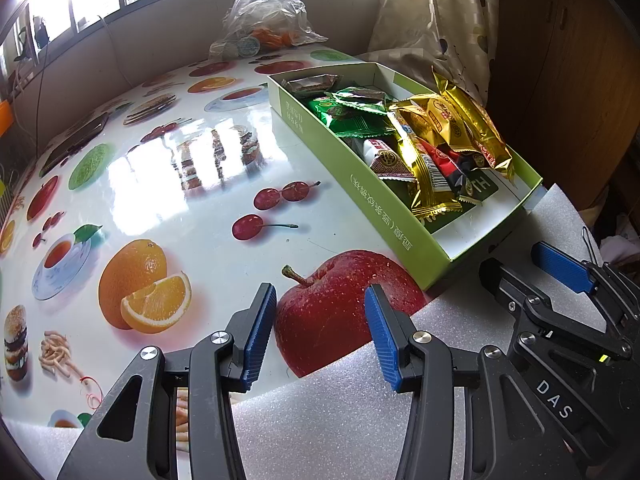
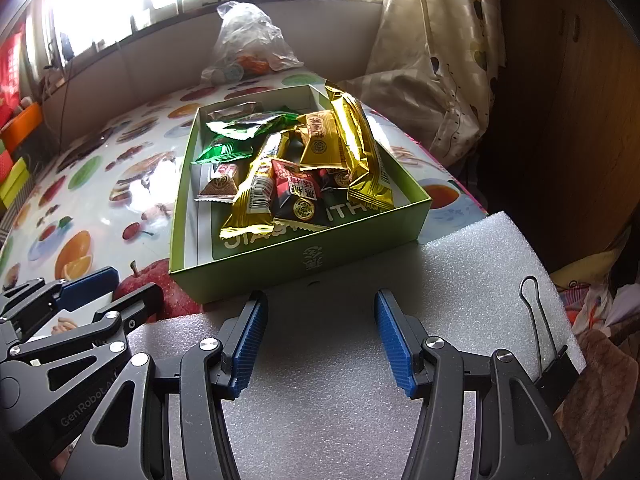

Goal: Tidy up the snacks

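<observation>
A green cardboard box lies on the fruit-print table and holds several wrapped snacks: gold packets, green packets, a red packet and a brown-white one. My left gripper is open and empty, low over the table's near edge, left of the box. My right gripper is open and empty over the white foam sheet, just in front of the box. Each gripper shows in the other's view: the right one, the left one.
A white foam sheet covers the near table edge, with a black binder clip on its right side. A clear plastic bag sits at the back by the window. A curtain hangs at the right.
</observation>
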Motion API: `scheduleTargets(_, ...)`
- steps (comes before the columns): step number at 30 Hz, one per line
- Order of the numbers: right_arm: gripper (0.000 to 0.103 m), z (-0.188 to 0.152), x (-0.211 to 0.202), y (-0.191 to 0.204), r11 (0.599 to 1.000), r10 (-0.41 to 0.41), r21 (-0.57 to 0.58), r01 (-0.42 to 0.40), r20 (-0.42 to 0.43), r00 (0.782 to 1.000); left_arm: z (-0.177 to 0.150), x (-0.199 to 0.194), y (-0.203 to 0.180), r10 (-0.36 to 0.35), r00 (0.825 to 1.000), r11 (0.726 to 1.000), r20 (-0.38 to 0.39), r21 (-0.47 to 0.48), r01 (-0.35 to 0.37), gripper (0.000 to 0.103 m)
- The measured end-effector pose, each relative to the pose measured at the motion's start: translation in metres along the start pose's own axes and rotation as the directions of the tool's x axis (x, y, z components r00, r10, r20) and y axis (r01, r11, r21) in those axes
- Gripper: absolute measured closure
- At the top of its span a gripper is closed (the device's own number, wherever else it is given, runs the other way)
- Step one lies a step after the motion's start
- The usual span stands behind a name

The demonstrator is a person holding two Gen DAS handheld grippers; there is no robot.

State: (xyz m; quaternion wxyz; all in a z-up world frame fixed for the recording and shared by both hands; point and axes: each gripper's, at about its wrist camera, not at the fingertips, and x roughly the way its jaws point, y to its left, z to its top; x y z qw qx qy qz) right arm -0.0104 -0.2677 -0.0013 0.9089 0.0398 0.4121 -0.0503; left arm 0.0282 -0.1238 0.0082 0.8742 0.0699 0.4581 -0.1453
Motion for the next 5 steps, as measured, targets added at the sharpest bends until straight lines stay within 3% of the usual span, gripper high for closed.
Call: scheduleTargets(5,0.047,0.0000,0.0002,-0.0004,1.000,0.000,0.000,0.000,0.000,1.000,-0.0001,0.0000,-0.0001,-0.001,1.000,1.000,0.000,-0.002,0.001,0.056)
